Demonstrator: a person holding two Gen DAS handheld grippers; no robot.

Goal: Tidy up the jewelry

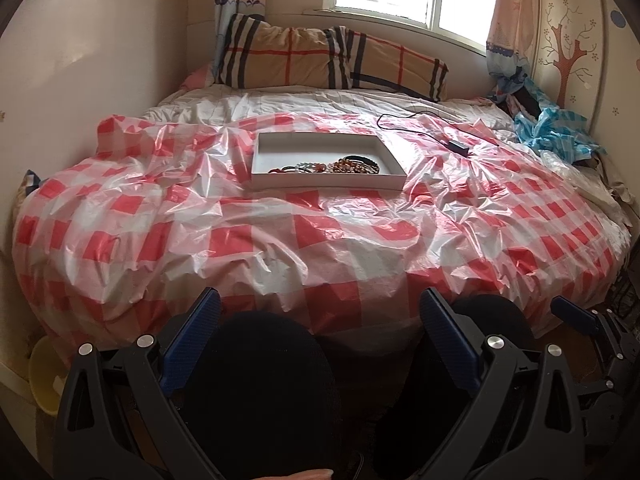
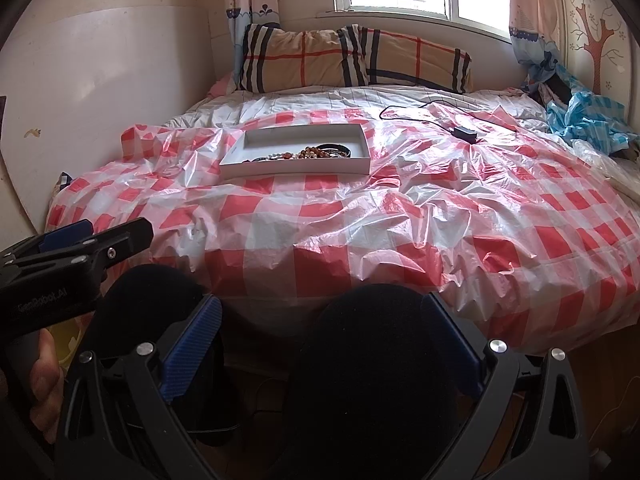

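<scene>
A shallow white box [image 1: 328, 182] [image 2: 296, 170] lies on the red-and-white checked plastic sheet [image 1: 320, 240] [image 2: 400, 220] in the middle of the bed. Inside it sits a heap of jewelry [image 1: 332, 167] [image 2: 308, 154]: brown and white bead strings and dark bangles, bunched at the near right. My left gripper [image 1: 320, 304] stands open and empty well short of the bed's near edge, over the person's dark-clothed knees. My right gripper [image 2: 322, 308] is likewise open and empty, held low in front of the bed. The left gripper [image 2: 86, 236] also shows at the left edge of the right wrist view.
Two plaid pillows [image 1: 332, 60] [image 2: 356, 60] lean under the window at the bed's head. A black adapter with its cable [image 1: 458, 146] [image 2: 464, 134] lies right of the box. Blue cloth [image 1: 552, 128] [image 2: 584, 116] is piled at the far right. A hand [image 2: 44, 384] holds the left tool.
</scene>
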